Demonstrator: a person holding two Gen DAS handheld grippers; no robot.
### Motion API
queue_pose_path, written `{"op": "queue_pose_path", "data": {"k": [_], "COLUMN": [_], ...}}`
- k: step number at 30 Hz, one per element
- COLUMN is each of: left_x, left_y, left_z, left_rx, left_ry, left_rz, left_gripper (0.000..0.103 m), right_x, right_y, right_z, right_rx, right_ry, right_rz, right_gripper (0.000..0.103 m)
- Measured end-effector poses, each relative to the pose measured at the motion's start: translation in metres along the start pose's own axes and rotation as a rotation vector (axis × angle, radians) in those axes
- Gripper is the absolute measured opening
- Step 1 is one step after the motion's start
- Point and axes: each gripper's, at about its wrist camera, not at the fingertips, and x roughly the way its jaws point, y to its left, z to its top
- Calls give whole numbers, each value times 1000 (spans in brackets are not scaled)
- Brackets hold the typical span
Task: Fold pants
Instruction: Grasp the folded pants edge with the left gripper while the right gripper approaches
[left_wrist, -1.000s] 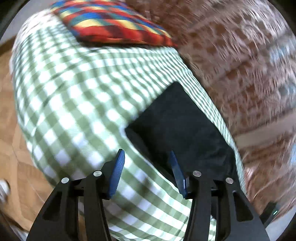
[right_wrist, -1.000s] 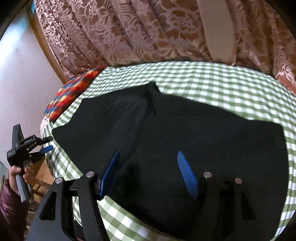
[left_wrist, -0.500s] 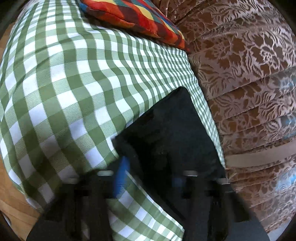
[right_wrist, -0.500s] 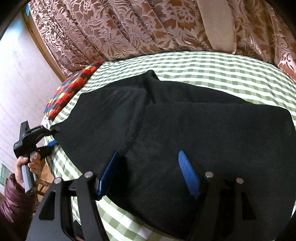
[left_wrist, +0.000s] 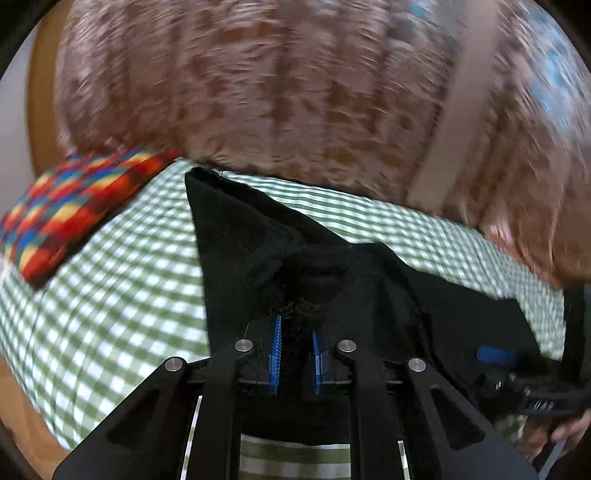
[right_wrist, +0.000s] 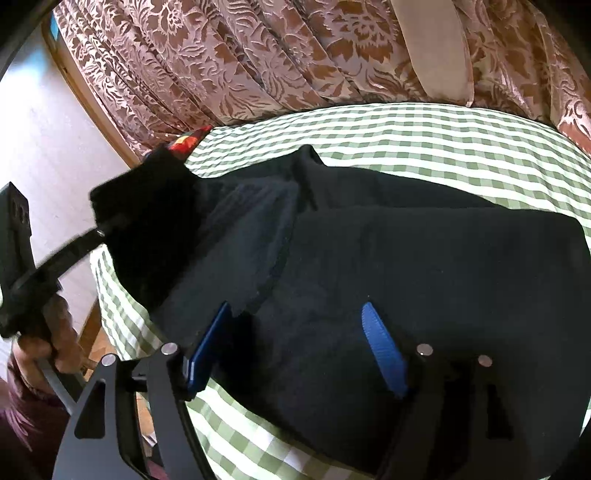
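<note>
Sheet (right_wrist: 424, 136), green-checked, spread over the bed beneath both tongs, with flowered curtain (right_wrist: 258, 55) hanging beyond its far edge. Pants (right_wrist: 406, 258), black, lying mostly flat across that sheet, long axis running side to side in front of the right tongs (right_wrist: 295, 310), far end off to their right. Near end, by contrast, raised off the sheet to the left of the right tongs, bunched and hanging from the left tongs (left_wrist: 297, 325). Bright patchwork pillow (left_wrist: 74, 206) further left and beyond, well clear of the cloth.

Left tongs narrow, just closed further, a wad of black fabric pinched between the blue pads. Right tongs wide, just opened further, hovering over the near edge of the pants with cloth below the gap but neither pad pressing on it, as far as can be told. Left hand (right_wrist: 55, 339) wrapped round its handle, out past the bed's left edge.

Likely fold: lifted end carried along the long axis, from left toward right, over the flat part. Left tongs clearly the nearer to that end and already holding it; right tongs placed to pin or catch the near edge.
</note>
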Motion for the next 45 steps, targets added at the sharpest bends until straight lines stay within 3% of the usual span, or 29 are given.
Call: {"op": "queue_pose_path", "data": {"k": [9, 21, 25, 35, 36, 38, 41, 43, 45], "left_x": [7, 7, 5, 2, 2, 0, 1, 0, -4], "left_y": [-31, -37, -37, -38, -39, -41, -43, -42, -37], "left_z": [-10, -14, -16, -17, -18, -19, -21, -24, -25], "left_rx": [88, 101, 110, 113, 117, 128, 137, 145, 139], "left_ry": [16, 18, 13, 11, 10, 6, 17, 14, 9], "left_rz": [-47, -66, -75, -85, -87, -88, -90, -82, -113], "left_gripper": [12, 12, 12, 12, 12, 12, 12, 12, 12], "right_x": [-4, 19, 25, 81, 86, 94, 95, 91, 86], "right_y": [2, 22, 26, 53, 56, 65, 83, 86, 86], "right_z": [22, 42, 55, 100, 102, 104, 105, 105, 104], "right_rx": [61, 69, 108, 135, 121, 79, -2, -15, -21], "right_ry": [13, 87, 109, 210, 224, 243, 240, 229, 220], "right_rz": [139, 244, 334, 433, 422, 403, 374, 373, 380], "right_gripper": [74, 81, 86, 88, 85, 53, 26, 18, 17]}}
